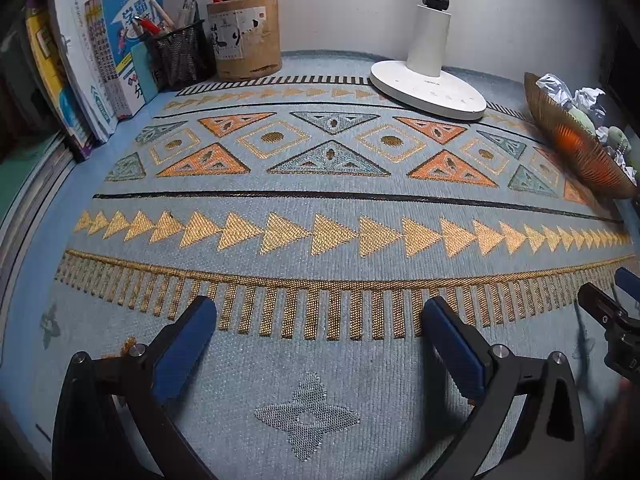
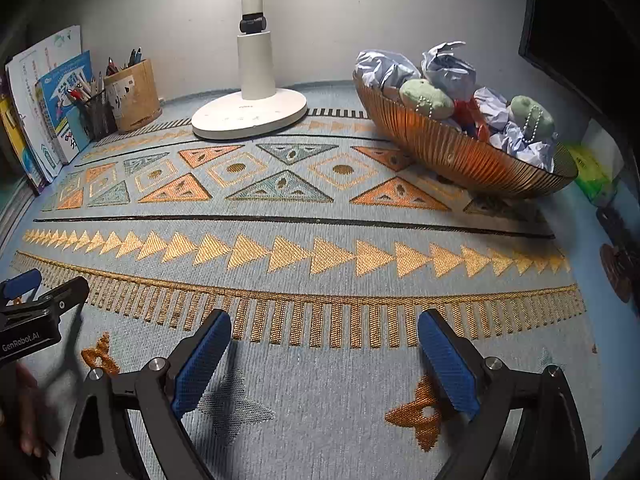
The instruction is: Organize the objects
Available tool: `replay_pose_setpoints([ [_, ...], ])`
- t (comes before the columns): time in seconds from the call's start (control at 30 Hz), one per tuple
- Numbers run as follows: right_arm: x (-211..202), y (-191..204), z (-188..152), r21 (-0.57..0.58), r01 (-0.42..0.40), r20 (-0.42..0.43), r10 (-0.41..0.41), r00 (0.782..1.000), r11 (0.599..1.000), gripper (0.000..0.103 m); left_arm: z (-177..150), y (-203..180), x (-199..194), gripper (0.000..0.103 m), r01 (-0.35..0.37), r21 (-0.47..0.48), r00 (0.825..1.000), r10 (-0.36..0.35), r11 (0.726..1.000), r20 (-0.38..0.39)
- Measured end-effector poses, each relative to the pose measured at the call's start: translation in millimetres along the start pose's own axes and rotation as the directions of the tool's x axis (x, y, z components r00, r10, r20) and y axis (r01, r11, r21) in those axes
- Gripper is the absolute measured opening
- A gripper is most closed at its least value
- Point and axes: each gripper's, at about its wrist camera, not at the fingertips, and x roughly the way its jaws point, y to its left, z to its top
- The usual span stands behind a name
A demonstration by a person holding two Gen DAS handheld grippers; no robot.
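Note:
A ribbed copper bowl [image 2: 460,152] sits at the right on the patterned blue cloth; it holds crumpled paper balls [image 2: 448,64] and two green plush toys [image 2: 426,96] on bead chains. In the left wrist view the bowl [image 1: 572,140] shows at the right edge. My left gripper [image 1: 320,312] hovers open over the cloth's near part, nothing between its blue pads. My right gripper [image 2: 324,328] is open too and holds nothing. Each gripper appears at the edge of the other's view: the right gripper [image 1: 616,292] and the left gripper [image 2: 44,284].
A white lamp base [image 1: 428,84] stands at the back centre. At the back left are a bamboo pen holder [image 1: 246,36], a black mesh pen cup [image 1: 180,54] and upright books [image 1: 100,60]. A green packet [image 2: 592,172] lies right of the bowl. A hand [image 2: 24,412] shows at lower left.

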Motion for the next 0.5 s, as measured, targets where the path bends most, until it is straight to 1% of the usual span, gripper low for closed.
replay_pose_setpoints([
  [0.03, 3.6, -0.8, 0.3, 0.004, -0.005, -0.02, 0.005, 1.0, 1.0, 0.094, 2.2, 1.2, 1.8, 0.103, 0.017, 0.02, 1.0, -0.017, 1.0, 0.001],
  [0.07, 8.2, -1.6, 0.7, 0.009, -0.008, -0.045, 0.009, 0.999, 1.0, 0.097, 3.2, 2.2, 3.0, 0.103, 0.021, 0.021, 1.0, -0.022, 1.0, 0.004],
  [0.13, 14.1, -6.7, 1.7, 0.034, -0.016, -0.074, 0.019, 0.997, 0.999, 0.103, 2.8, 1.0, 3.1, 0.103, 0.008, 0.007, 1.0, -0.008, 1.0, 0.014],
  [0.17, 15.0, -8.7, 1.9, 0.043, -0.009, -0.078, 0.012, 0.997, 0.999, 0.103, 2.7, 0.4, 3.0, 0.103, 0.006, 0.006, 1.0, -0.006, 1.0, 0.014],
  [0.3, 14.1, -8.4, 0.8, 0.041, 0.0, -0.078, 0.004, 0.997, 0.999, 0.103, 3.1, -0.2, 2.6, 0.103, 0.007, 0.003, 1.0, -0.007, 1.0, 0.014],
  [0.43, 11.8, -9.5, -2.8, 0.031, -0.01, -0.037, 0.012, 0.999, 0.999, 0.103, 3.6, -0.5, 2.9, 0.103, 0.006, 0.001, 1.0, -0.006, 1.0, 0.015],
  [0.5, 10.8, -9.9, -3.2, 0.019, -0.021, -0.035, 0.021, 0.999, 1.0, 0.103, 3.8, -0.8, 3.1, 0.103, 0.003, -0.002, 1.0, -0.003, 1.0, 0.015],
])
